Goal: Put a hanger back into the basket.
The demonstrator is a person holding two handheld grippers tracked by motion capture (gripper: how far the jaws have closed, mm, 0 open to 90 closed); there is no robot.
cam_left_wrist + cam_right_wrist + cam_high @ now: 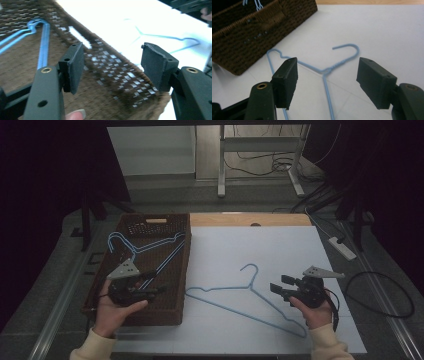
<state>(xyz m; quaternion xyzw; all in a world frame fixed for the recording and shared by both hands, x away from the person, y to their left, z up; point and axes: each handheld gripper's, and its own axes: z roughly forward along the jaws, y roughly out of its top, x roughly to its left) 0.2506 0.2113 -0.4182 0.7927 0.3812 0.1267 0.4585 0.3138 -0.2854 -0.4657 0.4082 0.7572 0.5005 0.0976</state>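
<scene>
Light blue wire hanger [250,300]: lies flat on my white tabletop [280,250], between basket and right fingers, hook pointing away from me.
Brown woven basket [172,315]: left part of tabletop, holding more blue wire hangers [150,247].
Left fingers [159,290]: over the basket, spread apart, gripping nothing.
Right fingers [280,286]: spread apart just beside the hanger's right side, aimed at it, gripping nothing.

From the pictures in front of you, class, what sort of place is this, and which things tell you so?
Probably a lab or workshop set up for recording handling tasks: a white work table, loose cables on the floor behind it, and a power strip beside it.
</scene>
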